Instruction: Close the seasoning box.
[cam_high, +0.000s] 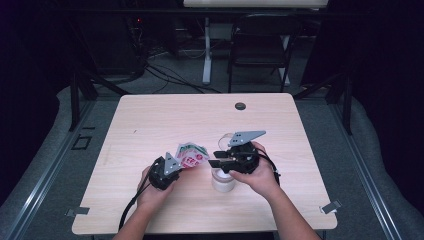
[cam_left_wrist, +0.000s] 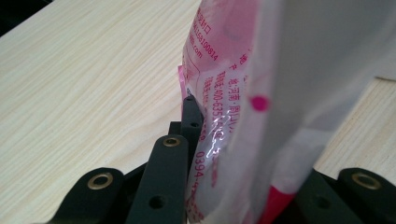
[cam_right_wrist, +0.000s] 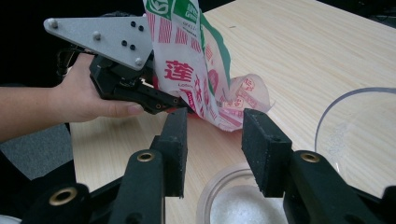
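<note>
The left tool (cam_high: 176, 164) is clenched on a thin plastic packet (cam_high: 192, 154), held up above the counter (cam_high: 150, 120) near the middle of its near edge. The packet is light, soft and crinkly — best pinched at a sealed edge. Red Chinese characters and a green logo show; "400-635" is legible. The right tool (cam_right_wrist: 212, 140) hangs released over a clear jar (cam_high: 223, 181) — nothing between its pads.

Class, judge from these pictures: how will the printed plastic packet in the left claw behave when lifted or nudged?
The packet is probably floppy: its free end crumples and sags beyond the left claw. Its glossy film looks slippery, so it may slide. It seems light, since a grip on one edge carries it.
</note>
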